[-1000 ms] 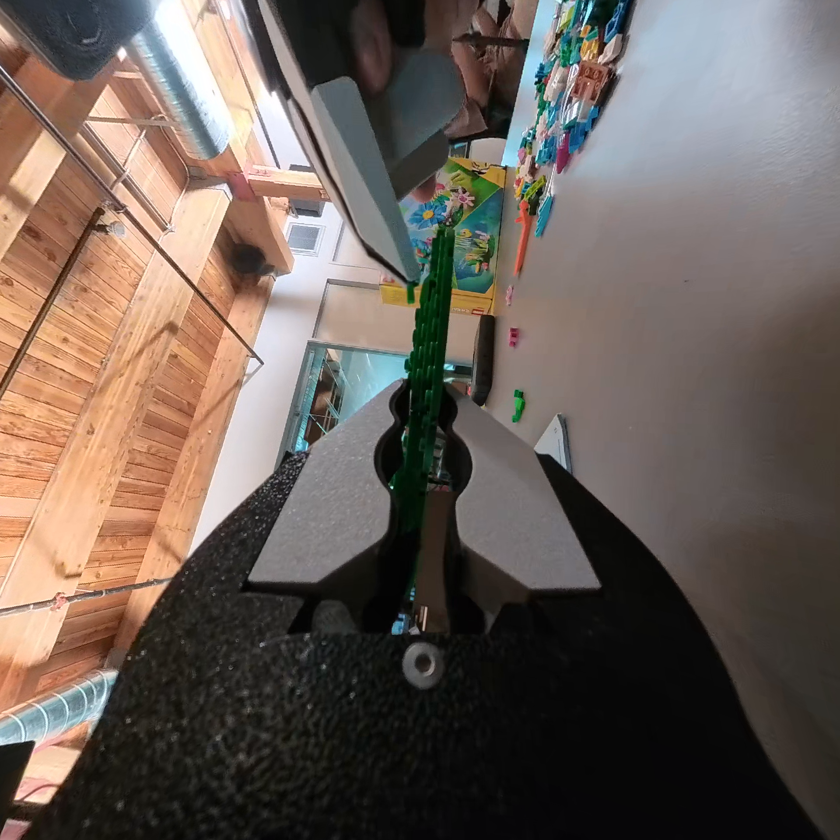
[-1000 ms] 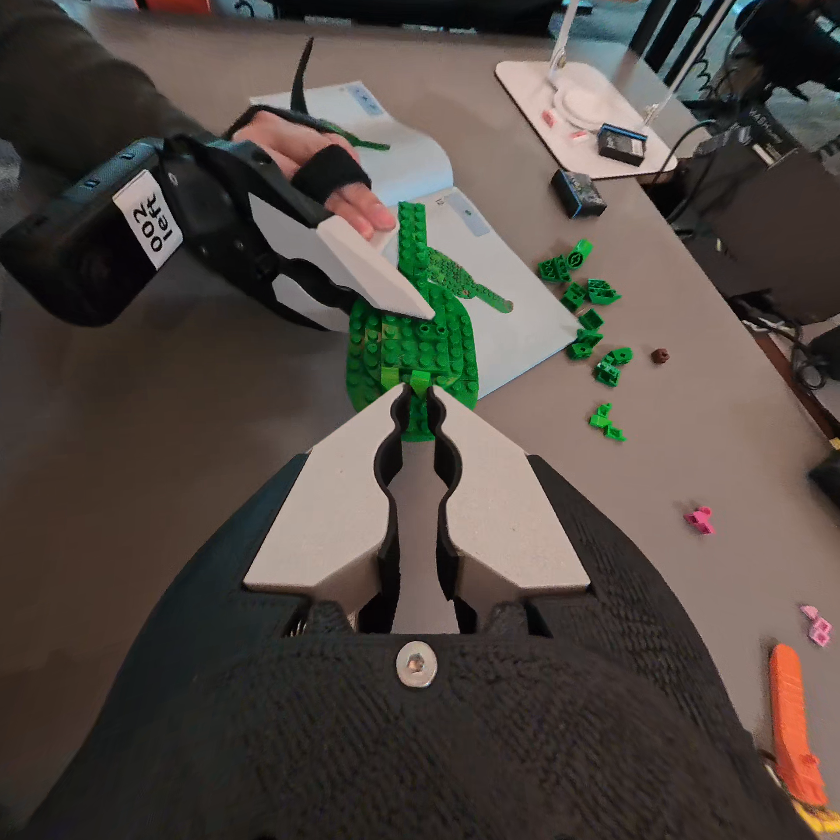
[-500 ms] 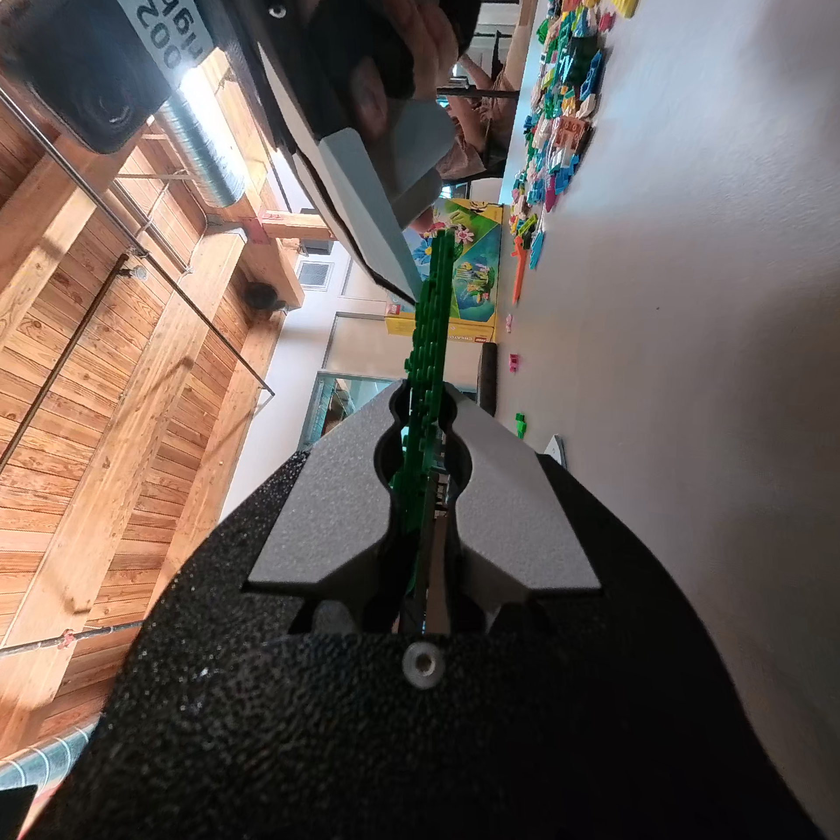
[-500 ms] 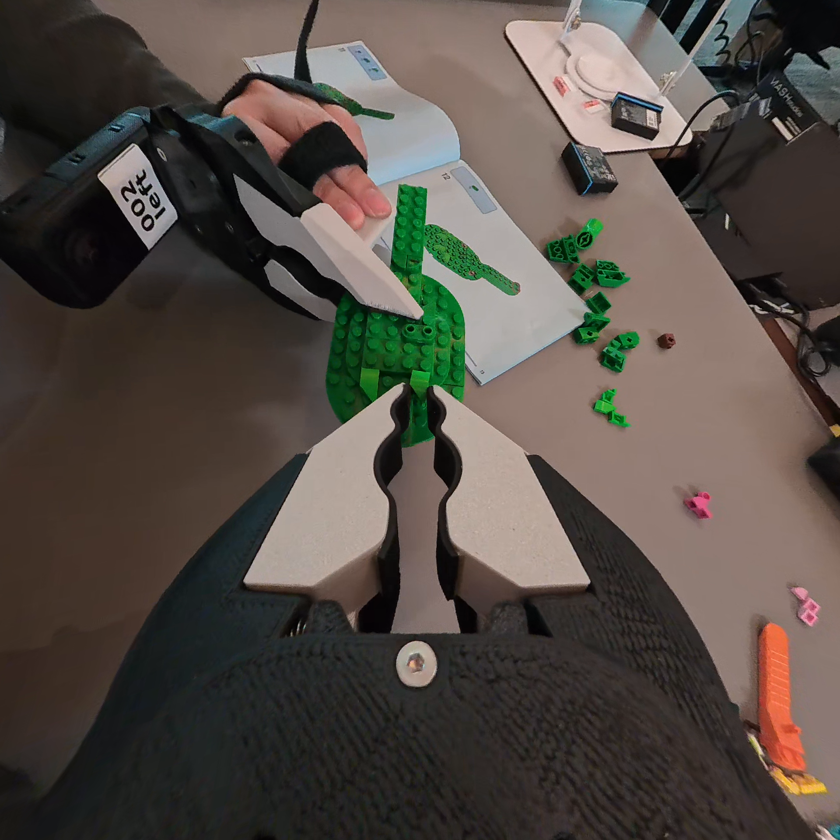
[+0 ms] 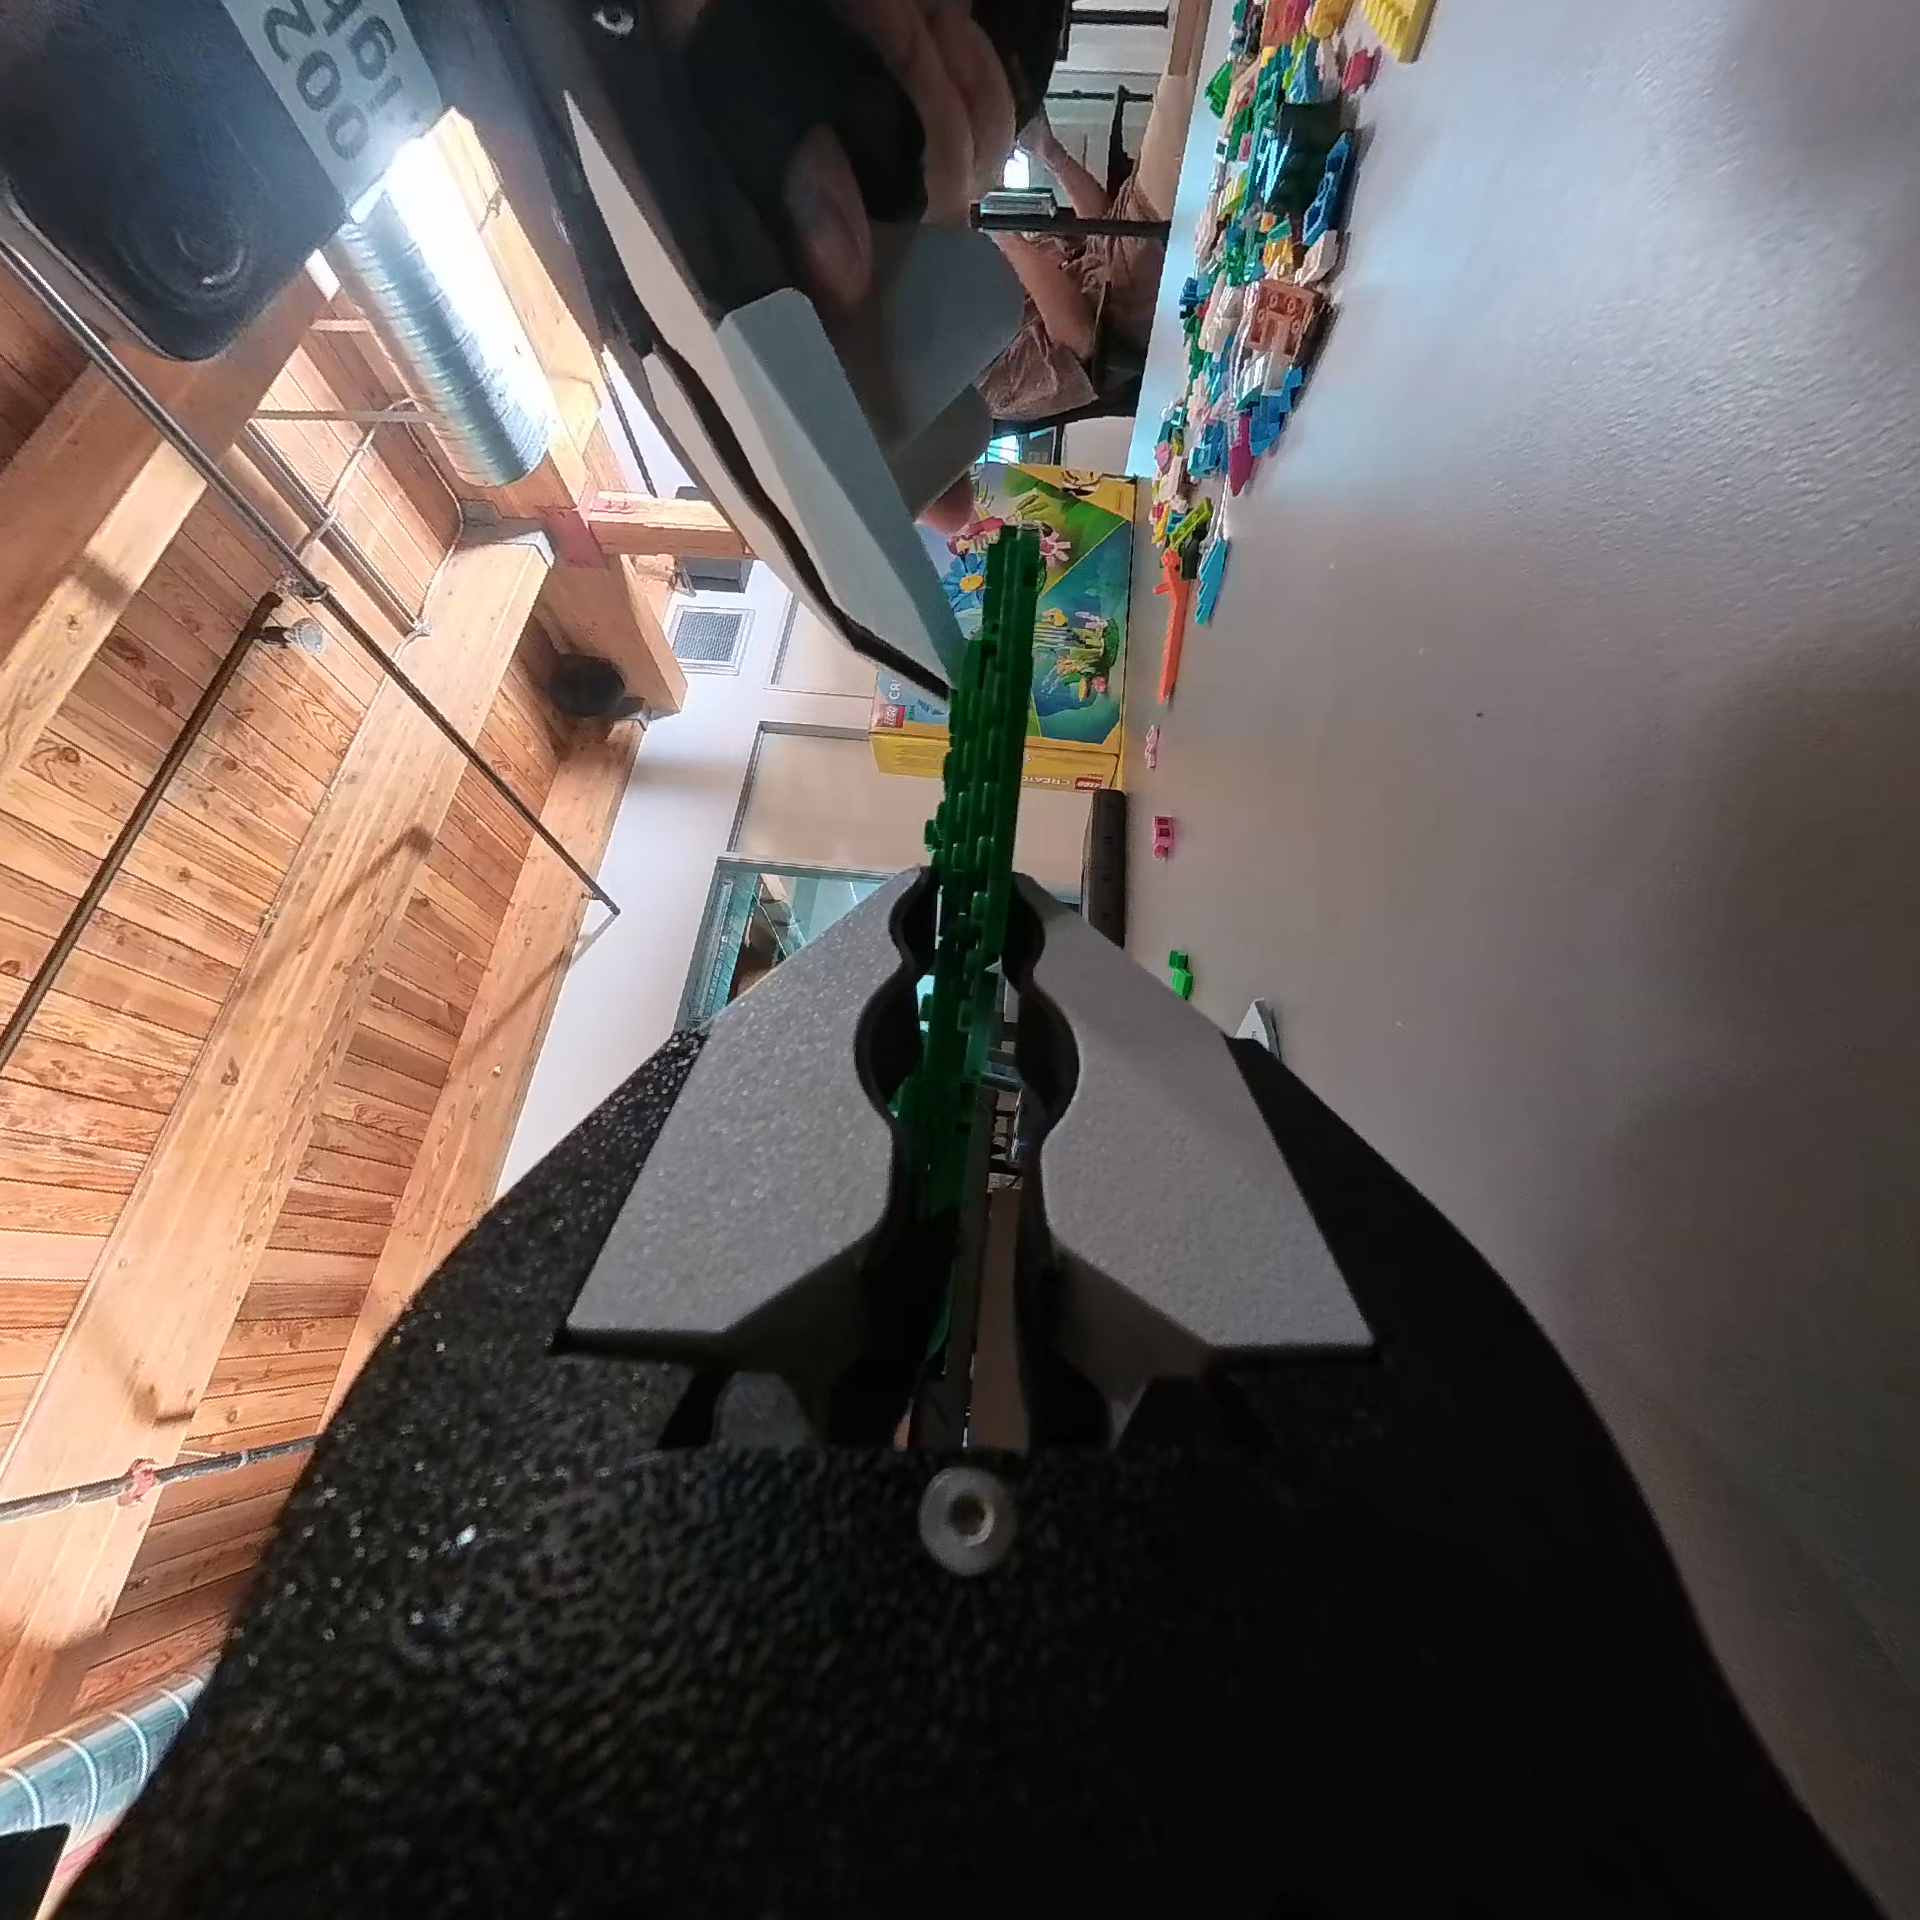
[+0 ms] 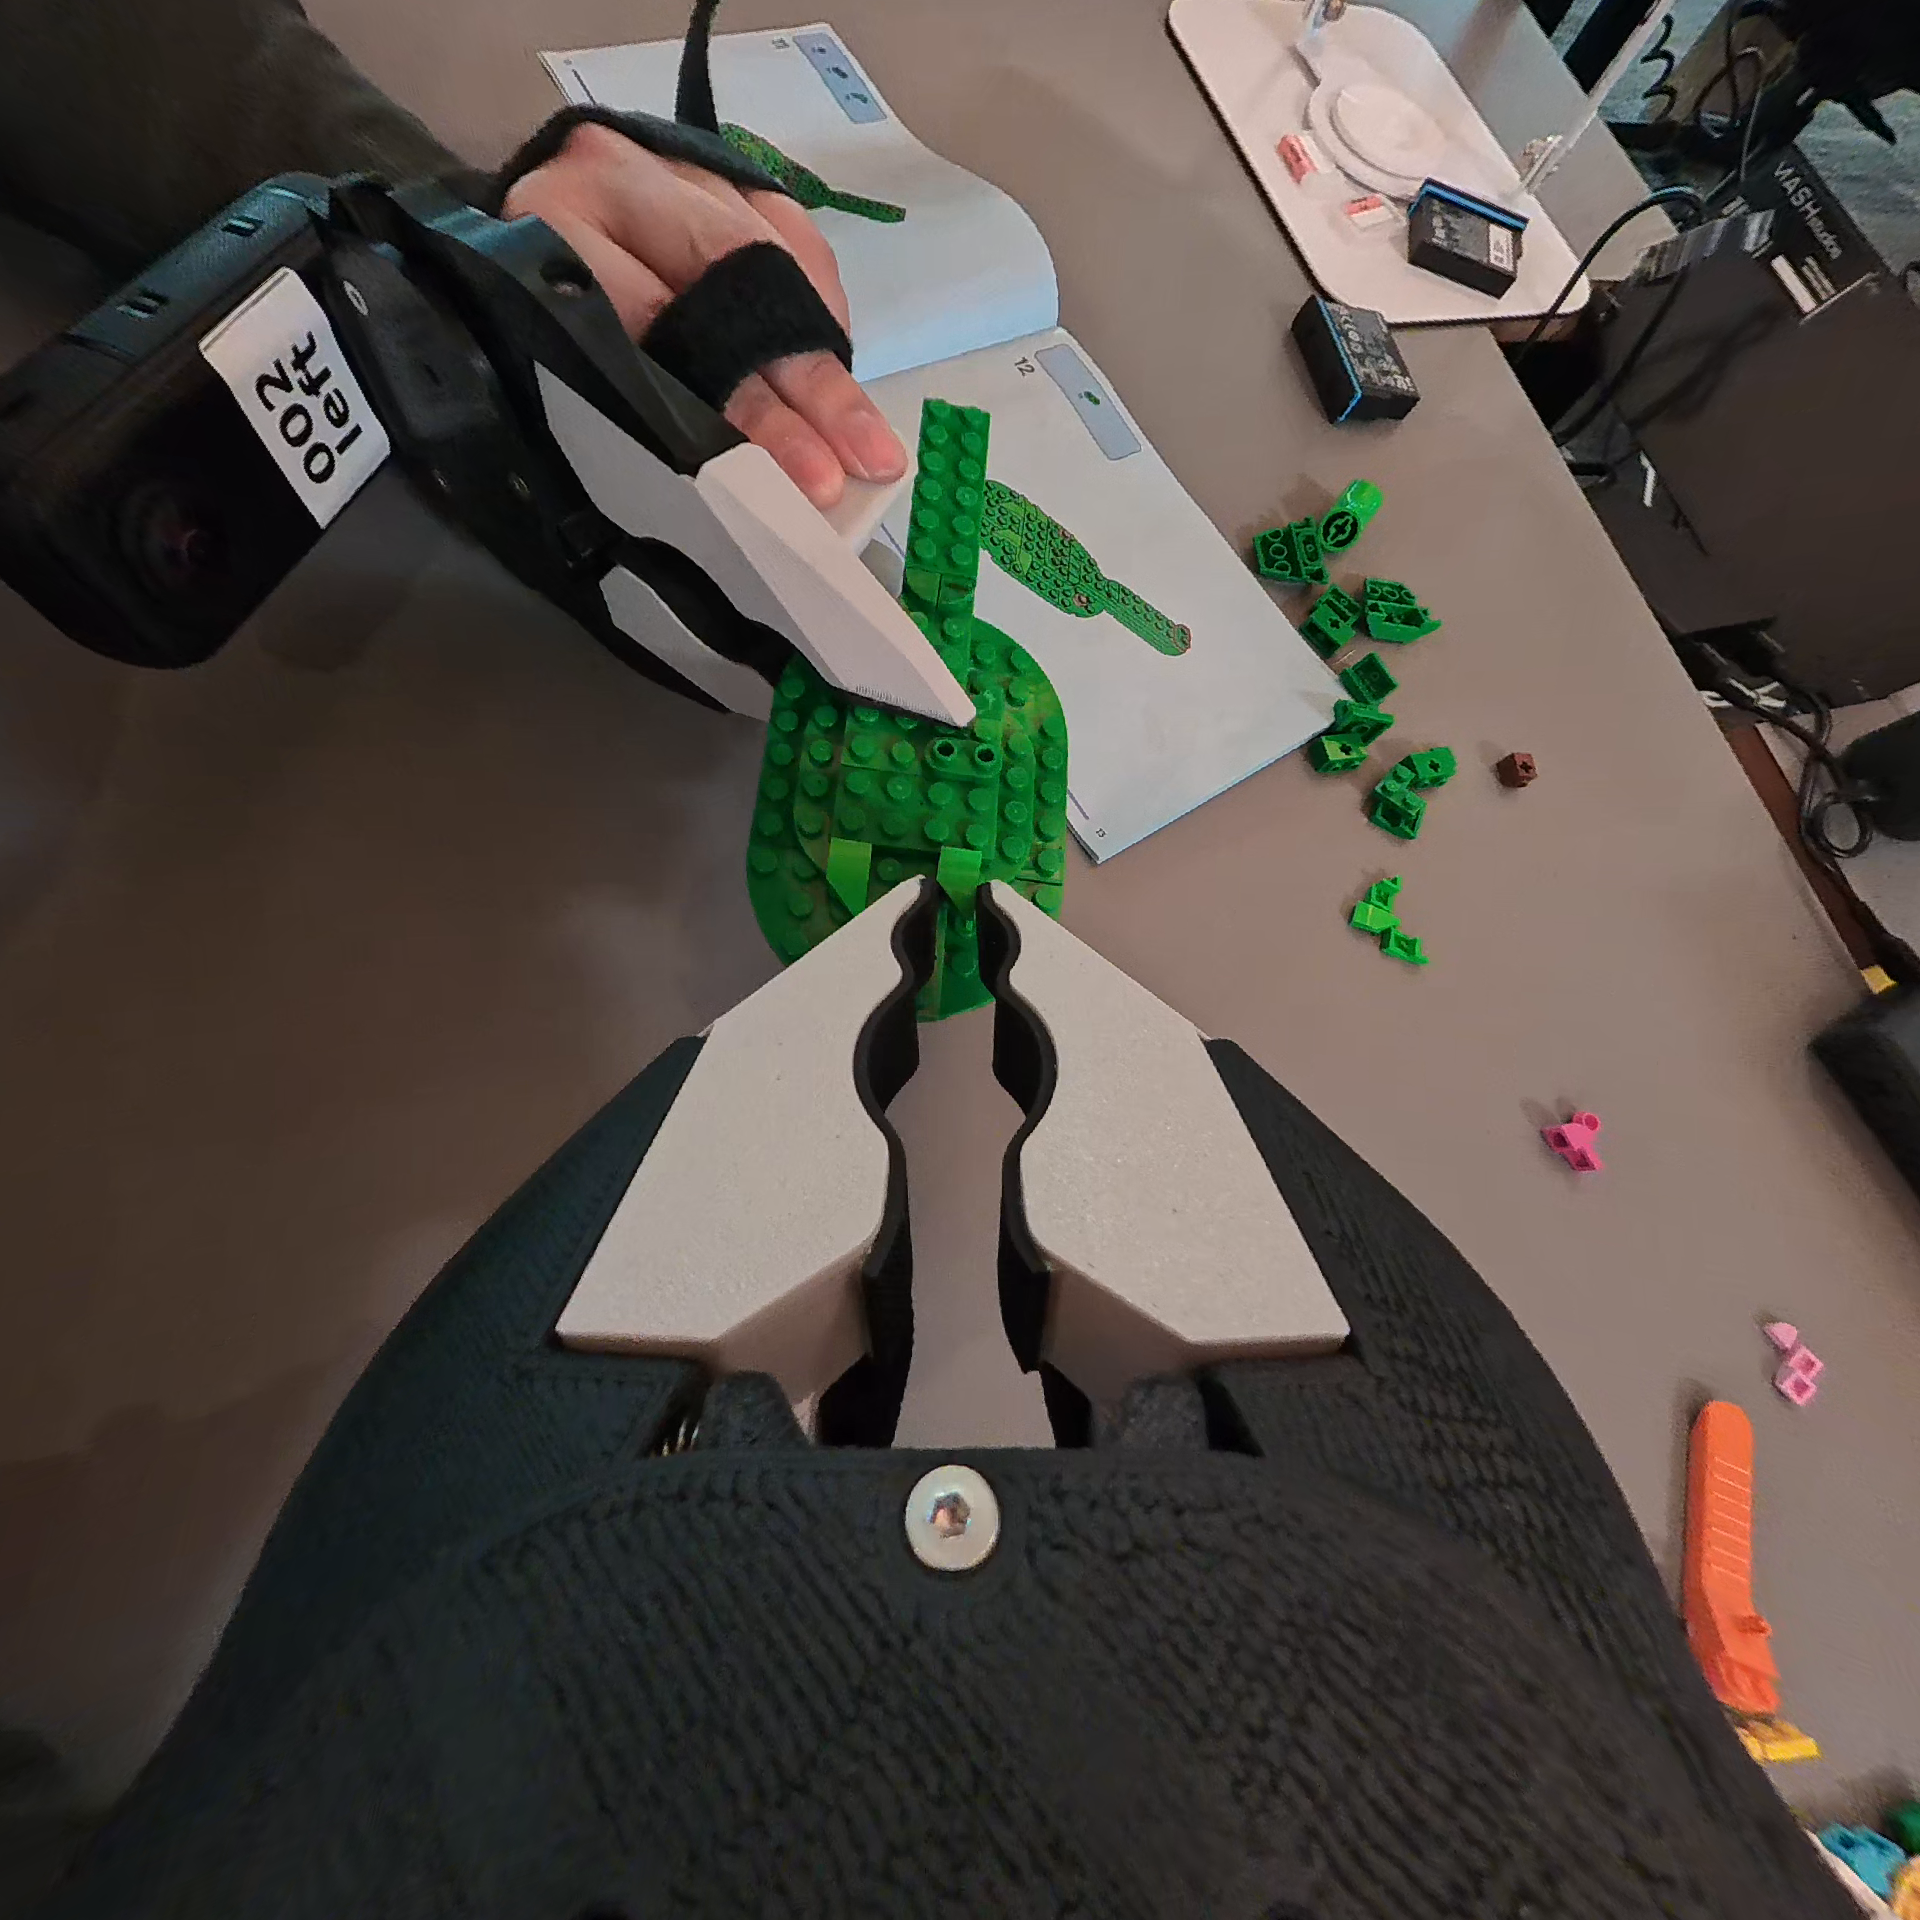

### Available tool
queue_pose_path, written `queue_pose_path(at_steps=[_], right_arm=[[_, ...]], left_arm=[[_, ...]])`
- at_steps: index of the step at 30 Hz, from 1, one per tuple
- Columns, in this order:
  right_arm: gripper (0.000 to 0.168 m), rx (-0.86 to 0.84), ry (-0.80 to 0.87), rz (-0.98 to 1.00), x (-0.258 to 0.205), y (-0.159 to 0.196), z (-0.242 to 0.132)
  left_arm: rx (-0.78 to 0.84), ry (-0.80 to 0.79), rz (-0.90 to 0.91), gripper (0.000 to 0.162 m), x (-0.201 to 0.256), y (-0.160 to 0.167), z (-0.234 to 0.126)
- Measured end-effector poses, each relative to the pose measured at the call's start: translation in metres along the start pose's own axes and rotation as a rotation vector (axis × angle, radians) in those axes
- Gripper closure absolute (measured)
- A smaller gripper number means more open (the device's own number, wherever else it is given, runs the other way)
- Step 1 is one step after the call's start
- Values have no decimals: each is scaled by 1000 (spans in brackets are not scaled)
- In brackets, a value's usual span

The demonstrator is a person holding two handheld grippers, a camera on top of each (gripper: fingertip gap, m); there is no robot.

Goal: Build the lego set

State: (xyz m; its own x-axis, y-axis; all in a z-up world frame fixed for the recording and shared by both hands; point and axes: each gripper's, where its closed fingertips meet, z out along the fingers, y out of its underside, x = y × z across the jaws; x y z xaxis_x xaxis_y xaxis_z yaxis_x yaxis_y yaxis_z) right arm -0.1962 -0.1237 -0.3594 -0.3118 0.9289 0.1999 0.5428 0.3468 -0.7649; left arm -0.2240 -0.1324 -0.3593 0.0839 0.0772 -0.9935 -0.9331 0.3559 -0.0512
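Our left gripper (image 5: 971,914) clamps the green brick plate (image 6: 904,790) across its faces, above mid-tabletop. Right gripper (image 6: 951,899) sits nearly closed at its near edge. It looks light and stiff, yet joints may pop; we'd grip the flat faces.

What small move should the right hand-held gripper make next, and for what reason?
Probably press straight down a little. The right hand-held gripper seems to pinch a small green piece at the near edge of the green plate, which the left hand-held gripper clamps above the table. I cannot tell whether the piece is fully seated.
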Motion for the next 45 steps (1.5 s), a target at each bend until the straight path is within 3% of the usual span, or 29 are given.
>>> queue_pose_path(at_steps=[32, 38, 42, 45], right_arm=[[158, 4, 9, -7, -1, -1, -2], [141, 147, 134, -93, 14, -20, -17], [115, 262, 266, -296, 14, -33, -25], [112, 249, 416, -425, 20, -24, -25]], left_arm=[[9, 8, -3, 153, 1, -1, 1], [-43, 1, -33, 153, -1, 9, 4], [-102, -9, -77, 153, -5, 22, 5], [-130, -10, -97, 153, -5, 28, 6]])
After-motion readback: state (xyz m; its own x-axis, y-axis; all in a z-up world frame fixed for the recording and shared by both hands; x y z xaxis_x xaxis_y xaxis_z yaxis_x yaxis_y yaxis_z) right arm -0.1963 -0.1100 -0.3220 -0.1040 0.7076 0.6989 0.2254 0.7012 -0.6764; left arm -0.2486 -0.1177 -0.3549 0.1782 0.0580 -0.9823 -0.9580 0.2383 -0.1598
